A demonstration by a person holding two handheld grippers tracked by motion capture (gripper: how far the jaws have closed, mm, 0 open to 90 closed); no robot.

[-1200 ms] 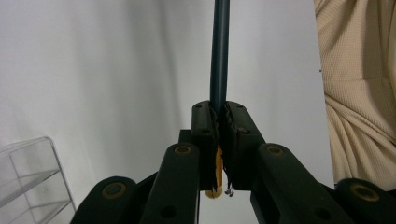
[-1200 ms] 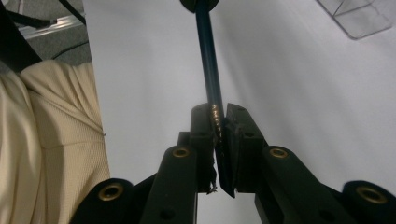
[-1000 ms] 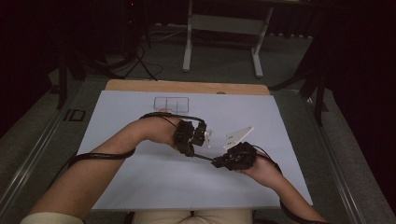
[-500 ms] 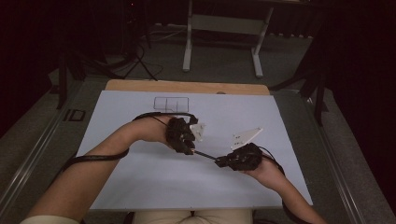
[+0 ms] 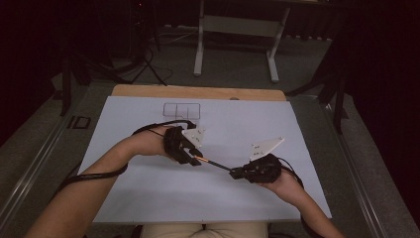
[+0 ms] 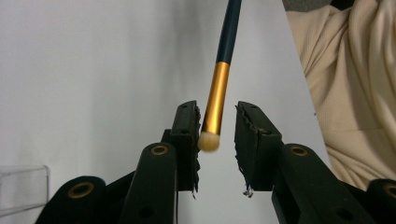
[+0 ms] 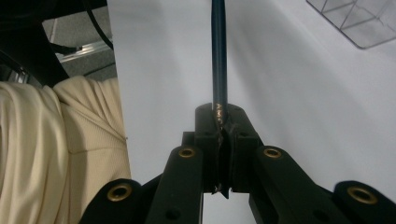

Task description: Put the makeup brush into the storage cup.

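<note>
In the high view, the left hand-held gripper sat a little left of the middle of the white counter, and the right hand-held gripper lay at about four o'clock from it, near but apart. A thin makeup brush bridged the two, slanting from ten o'clock down to four o'clock, its gold end at the left gripper. A clear compartment box stood at twelve o'clock from the left gripper, near the counter's far edge.

In the left gripper view, the brush came in from one o'clock, dark handle first, then the gold ferrule, with the pale tip between the two pads. The jaws stood apart; the ferrule lay against the left pad, with a clear gap to the right one. They had just been parting and then easing in a little, with the brush tip between them, not clamped. A cream garment showed at three o'clock.

In the right gripper view, the jaws were closed tight on the dark handle, which ran straight toward twelve o'clock over the counter. The clear box lay at one o'clock.
</note>
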